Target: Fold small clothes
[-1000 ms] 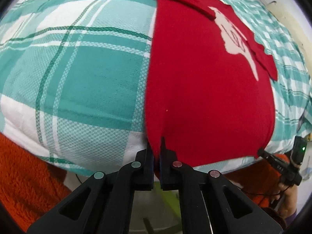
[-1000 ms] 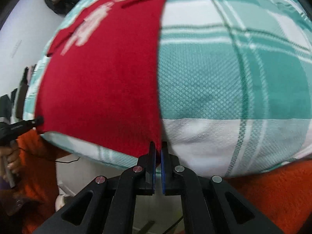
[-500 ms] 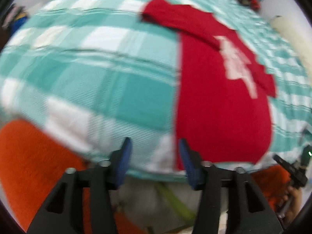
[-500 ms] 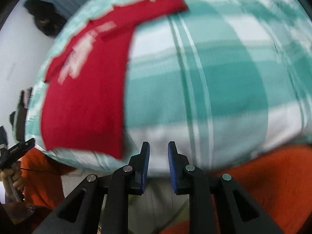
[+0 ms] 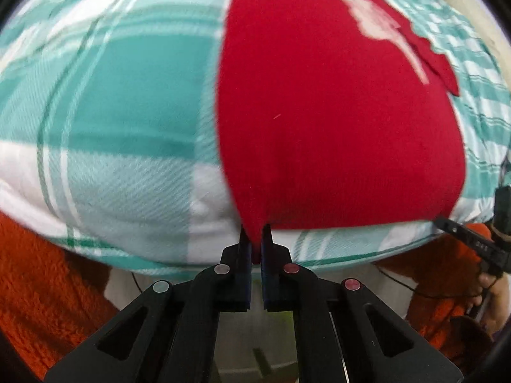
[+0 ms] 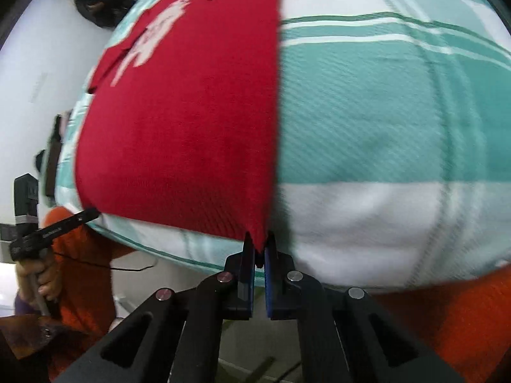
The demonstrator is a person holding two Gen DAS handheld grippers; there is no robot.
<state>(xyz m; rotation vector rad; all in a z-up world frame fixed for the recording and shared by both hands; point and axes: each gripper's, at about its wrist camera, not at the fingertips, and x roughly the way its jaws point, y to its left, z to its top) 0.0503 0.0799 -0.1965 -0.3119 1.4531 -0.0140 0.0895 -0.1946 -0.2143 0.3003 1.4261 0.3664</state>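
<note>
Two grippers, left (image 5: 255,239) and right (image 6: 260,247), each clamp a hem corner of the red shirt (image 5: 335,111); its white print (image 5: 377,22) is unreadable.

Even, diffuse indoor light; no hard shadows or glare. Strong fisheye bulge, dark vignette at corners. Slight motion blur both views, edges softest.

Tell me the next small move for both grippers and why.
Probably lift both corners together and carry the hem toward the collar. The left gripper and the right gripper are each shut on a near corner of the red shirt, which lies flat on the plaid blanket, sleeves already folded in.
</note>
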